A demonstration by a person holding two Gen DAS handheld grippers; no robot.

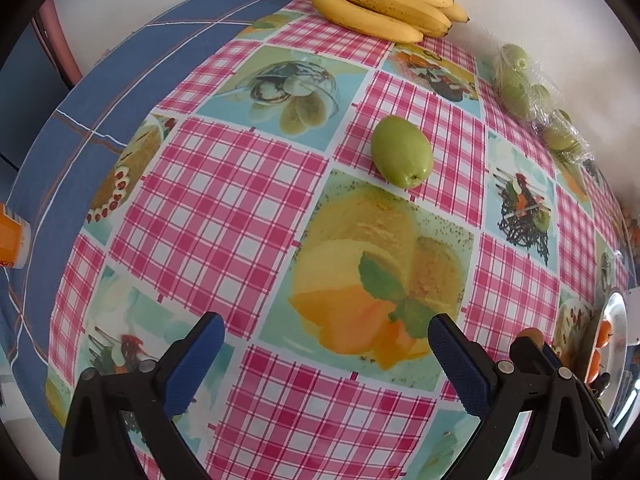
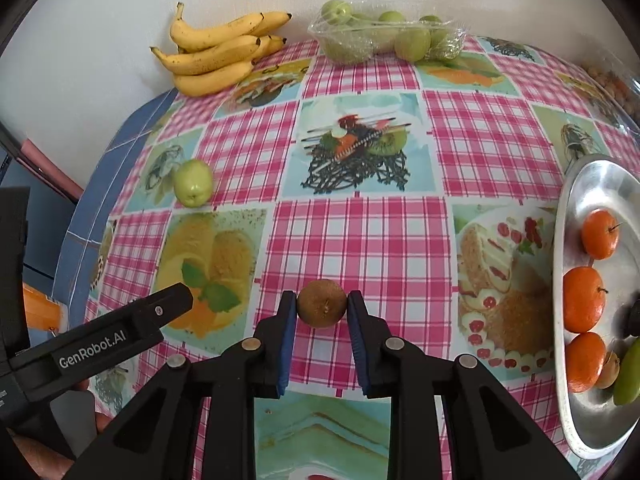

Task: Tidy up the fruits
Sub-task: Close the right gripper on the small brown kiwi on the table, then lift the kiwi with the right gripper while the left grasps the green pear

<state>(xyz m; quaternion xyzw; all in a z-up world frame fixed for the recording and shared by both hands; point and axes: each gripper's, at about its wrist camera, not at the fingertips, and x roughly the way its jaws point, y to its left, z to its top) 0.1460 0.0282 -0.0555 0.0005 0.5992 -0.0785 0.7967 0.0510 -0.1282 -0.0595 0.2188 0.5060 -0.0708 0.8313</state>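
Now, through your left wrist camera, your left gripper (image 1: 326, 356) hangs over the pink checked tablecloth (image 1: 224, 208) with its blue-padded jaws standing wide apart and nothing between them. A loose green fruit (image 1: 401, 152) lies on the cloth ahead of those jaws, well apart from them. At the far edge, against the wall, sits a bunch of bananas (image 1: 384, 4), and to the right of it a clear plastic pack of green fruits (image 1: 532, 96). At the right border you can just see the rim of a metal tray (image 1: 618, 320).

Through your right wrist camera, your right gripper (image 2: 322, 310) is clamped on a brown kiwi (image 2: 322, 308): both blue pads press its sides, just above the checked cloth. The metal tray (image 2: 568, 200) stands to the right, holding three tangerines (image 2: 584, 298) in a row, with a small brown fruit and part of a green one at its near end. The loose green fruit (image 2: 193, 183) lies off to the left, the bananas (image 2: 216, 56) and the plastic pack (image 2: 384, 36) along the wall. One finger of your left gripper (image 2: 132, 328) reaches in from the lower left.
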